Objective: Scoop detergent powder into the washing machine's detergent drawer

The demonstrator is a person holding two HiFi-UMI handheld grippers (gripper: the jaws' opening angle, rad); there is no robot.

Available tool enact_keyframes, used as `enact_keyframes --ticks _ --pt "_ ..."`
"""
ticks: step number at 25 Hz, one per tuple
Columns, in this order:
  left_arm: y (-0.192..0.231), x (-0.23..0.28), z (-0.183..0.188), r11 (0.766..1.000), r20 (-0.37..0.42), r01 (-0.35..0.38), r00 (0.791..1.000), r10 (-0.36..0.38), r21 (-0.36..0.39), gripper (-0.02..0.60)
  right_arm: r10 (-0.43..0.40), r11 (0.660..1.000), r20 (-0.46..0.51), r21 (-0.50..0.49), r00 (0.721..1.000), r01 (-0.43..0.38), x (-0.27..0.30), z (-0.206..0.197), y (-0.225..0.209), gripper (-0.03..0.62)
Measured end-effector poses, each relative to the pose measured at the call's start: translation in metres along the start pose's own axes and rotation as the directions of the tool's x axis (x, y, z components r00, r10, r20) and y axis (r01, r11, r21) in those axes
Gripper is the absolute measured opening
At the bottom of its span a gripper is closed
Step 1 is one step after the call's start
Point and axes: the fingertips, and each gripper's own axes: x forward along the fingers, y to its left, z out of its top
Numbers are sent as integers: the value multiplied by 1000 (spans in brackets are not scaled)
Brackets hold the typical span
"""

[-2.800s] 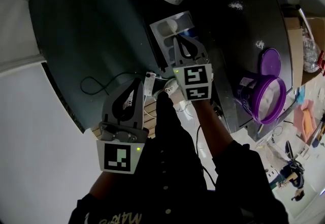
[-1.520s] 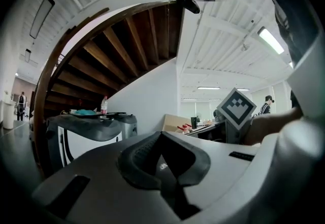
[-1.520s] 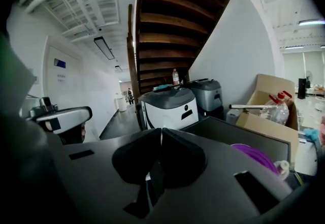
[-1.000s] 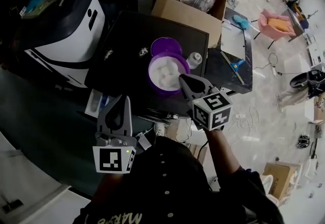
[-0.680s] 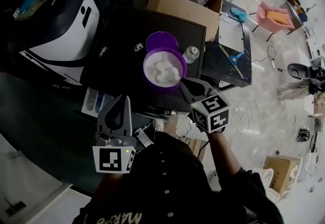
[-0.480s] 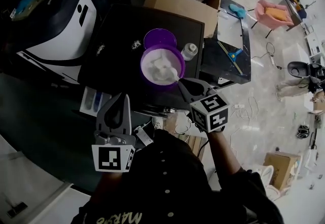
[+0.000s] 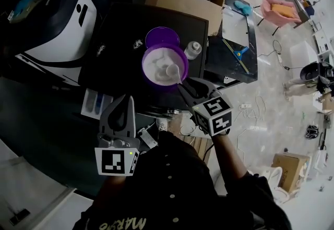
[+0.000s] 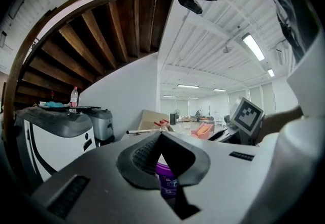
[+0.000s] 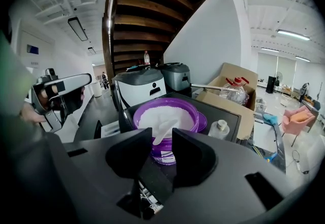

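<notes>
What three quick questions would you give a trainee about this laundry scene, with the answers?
1. True or false: the purple tub is closed.
2. Where does the white scoop lie? A on the floor; B in the tub's powder; C in the cardboard box.
3. Which gripper is nearer the tub?

Key:
1. False. Its lid lies on the black table beside it.
2. B.
3. The right gripper. Its jaws are opening, with the scoop's handle at their tips, not pinched.
</notes>
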Motion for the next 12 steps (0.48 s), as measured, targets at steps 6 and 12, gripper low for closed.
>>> enact_keyframes --ticks 6,12 --pt "0 -2 2 1000 -3 -3 1000 3 5 11 -14 1000 43 6 999 13 -5 13 3 140" --pt "2 -4 7 1000 15 -13 1000 13 12 9 -49 997 240 -40 970 60 -24 51 4 37"
